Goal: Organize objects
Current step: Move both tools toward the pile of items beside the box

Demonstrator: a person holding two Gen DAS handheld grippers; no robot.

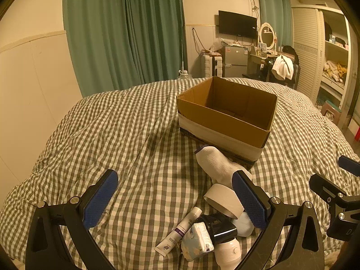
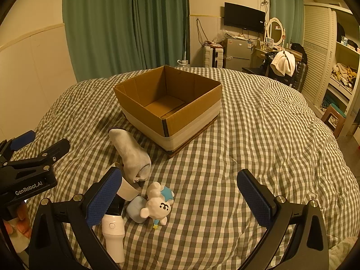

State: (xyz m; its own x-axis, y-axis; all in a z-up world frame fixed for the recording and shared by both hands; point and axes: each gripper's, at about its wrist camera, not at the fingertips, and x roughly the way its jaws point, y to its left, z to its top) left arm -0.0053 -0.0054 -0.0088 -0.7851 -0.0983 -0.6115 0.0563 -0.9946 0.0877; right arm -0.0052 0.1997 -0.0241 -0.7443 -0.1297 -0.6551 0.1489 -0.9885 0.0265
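An open, empty cardboard box (image 1: 225, 121) (image 2: 171, 114) stands on the checked bed. In front of it lie a white sock (image 1: 216, 164) (image 2: 132, 155), a tape roll (image 1: 225, 200) (image 2: 127, 190), a purple-labelled tube (image 1: 180, 231), a tissue pack (image 1: 199, 240), a white-and-black device (image 1: 222, 236) (image 2: 113, 227), a pale blue case (image 1: 244, 225) (image 2: 136, 209) and a white bear figurine (image 2: 157, 204). My left gripper (image 1: 177, 202) is open and empty above the pile's left side. My right gripper (image 2: 180, 200) is open and empty, the figurine between its fingers' lines.
The checked duvet (image 1: 126, 135) (image 2: 258, 146) covers the whole bed. Green curtains (image 1: 123, 33) hang behind. A fridge (image 2: 238, 51), dresser and shelves (image 2: 344, 72) stand at the far right, beyond the bed edge. A stool (image 2: 335, 117) sits on the floor there.
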